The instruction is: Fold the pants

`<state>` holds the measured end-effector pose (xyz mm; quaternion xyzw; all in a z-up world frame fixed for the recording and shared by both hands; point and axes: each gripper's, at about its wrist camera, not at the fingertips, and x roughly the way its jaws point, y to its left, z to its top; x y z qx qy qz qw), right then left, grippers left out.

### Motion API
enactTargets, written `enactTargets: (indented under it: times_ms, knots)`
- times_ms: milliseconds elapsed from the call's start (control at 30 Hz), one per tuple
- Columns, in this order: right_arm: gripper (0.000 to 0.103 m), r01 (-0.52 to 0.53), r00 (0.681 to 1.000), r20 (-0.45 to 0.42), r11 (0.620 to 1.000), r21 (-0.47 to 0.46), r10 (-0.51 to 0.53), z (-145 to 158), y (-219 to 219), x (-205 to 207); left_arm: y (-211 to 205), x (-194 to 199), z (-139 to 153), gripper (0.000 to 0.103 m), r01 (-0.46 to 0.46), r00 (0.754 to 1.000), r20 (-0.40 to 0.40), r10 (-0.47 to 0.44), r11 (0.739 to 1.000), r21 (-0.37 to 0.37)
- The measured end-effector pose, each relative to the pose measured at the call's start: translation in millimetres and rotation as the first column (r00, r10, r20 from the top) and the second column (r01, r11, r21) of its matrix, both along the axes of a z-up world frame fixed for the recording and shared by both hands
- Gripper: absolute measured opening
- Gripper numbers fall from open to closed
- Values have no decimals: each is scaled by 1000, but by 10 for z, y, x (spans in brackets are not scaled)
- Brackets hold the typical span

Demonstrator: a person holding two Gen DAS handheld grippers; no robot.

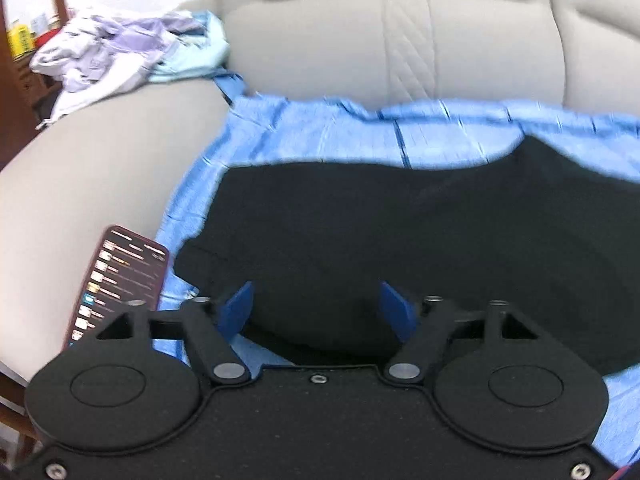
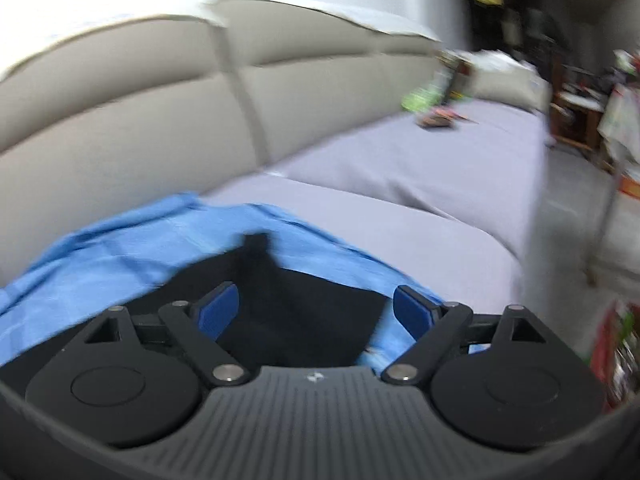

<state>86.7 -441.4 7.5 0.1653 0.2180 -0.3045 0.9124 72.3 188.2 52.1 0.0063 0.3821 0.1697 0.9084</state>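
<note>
Two views. Left wrist: left gripper [image 1: 316,308], fingers apart and empty, over black pants [image 1: 400,240] on a blue sheet [image 1: 320,136]; phone [image 1: 116,280] at 9 o'clock risks a knock. Right wrist: right gripper [image 2: 316,312] spread, pants [image 2: 296,320] between; sheet [image 2: 160,240] could get pinched too.

The pants [image 1: 360,240] are black and are spread out flat on a blue sheet. In the left wrist view a wide dark shape is seen, with its near edge bulging up a little. In the right wrist view the pants [image 2: 304,320] are seen as a smaller dark patch, and a thin black tip is poked out at the far edge
</note>
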Motion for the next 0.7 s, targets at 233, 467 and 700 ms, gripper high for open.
enactTargets:
  times_ms: [233, 467, 700]
  knots:
    - [94, -348, 937, -16, 935, -74, 348, 171, 1141, 505, 302, 105, -17, 86, -116, 992, 41, 121, 987, -106]
    - [94, -585, 811, -57, 807, -76, 582, 96, 2118, 857, 476, 232, -443, 86, -189, 982, -25, 188, 979, -73]
    - [94, -834, 550, -36, 548, -68, 834, -70, 2907, 877, 700, 74, -632, 90, -230, 972, -2, 235, 952, -201]
